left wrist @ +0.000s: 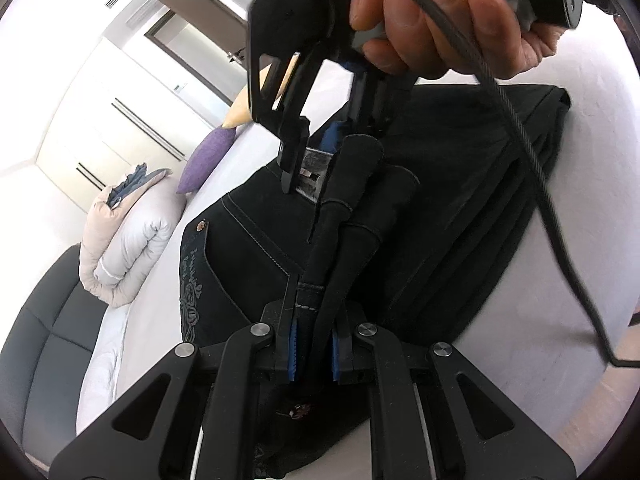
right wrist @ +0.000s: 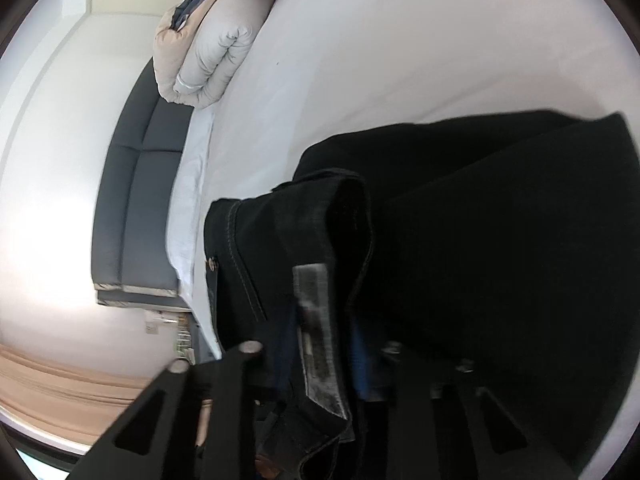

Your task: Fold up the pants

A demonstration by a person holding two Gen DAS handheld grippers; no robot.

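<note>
Black pants (left wrist: pixel 440 216) lie on the white bed (left wrist: pixel 224 168), with the legs spread to the right and the waist end lifted. My left gripper (left wrist: pixel 313 350) is shut on a bunched edge of the pants between its blue pads (left wrist: pixel 293 350). My right gripper (left wrist: pixel 320 148), held in a hand, shows ahead in the left wrist view with its fingers around the waistband near a grey label (left wrist: pixel 310 172). In the right wrist view the pants (right wrist: pixel 500 240) fill the frame and the waistband with the label (right wrist: pixel 320 336) sits between my right gripper's (right wrist: pixel 332 368) fingers.
A folded white and beige duvet (left wrist: pixel 128 248) and a purple pillow (left wrist: pixel 208 156) lie at the head of the bed. A dark padded headboard (left wrist: pixel 44 344) stands behind them. A black cable (left wrist: pixel 520 128) hangs across the right side. White wardrobes (left wrist: pixel 104 128) line the wall.
</note>
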